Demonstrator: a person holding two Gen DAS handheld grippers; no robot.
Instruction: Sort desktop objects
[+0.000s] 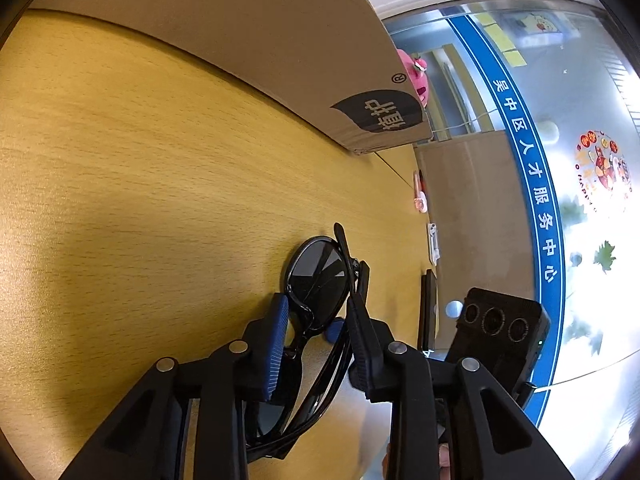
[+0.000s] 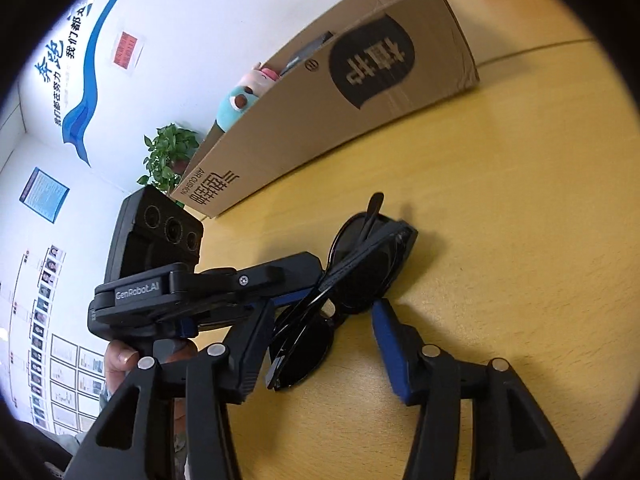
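Note:
Black folded sunglasses (image 1: 316, 280) sit between the blue pads of my left gripper (image 1: 318, 312), which is shut on them just above the yellow wooden table (image 1: 140, 200). In the right wrist view the sunglasses (image 2: 360, 276) lie between the fingers of my right gripper (image 2: 320, 320), which is open around them, its pads apart from the frame. The left gripper body (image 2: 192, 288) reaches in from the left and holds the glasses. A long cardboard box (image 2: 340, 96) with plush toys inside stands behind them.
The cardboard box (image 1: 260, 52) runs along the far side of the table. A pink plush toy (image 1: 416, 76) sits behind its end. Small items (image 1: 420, 200) and a dark flat device (image 1: 428, 308) lie near the table's right edge. A potted plant (image 2: 168, 156) stands beyond.

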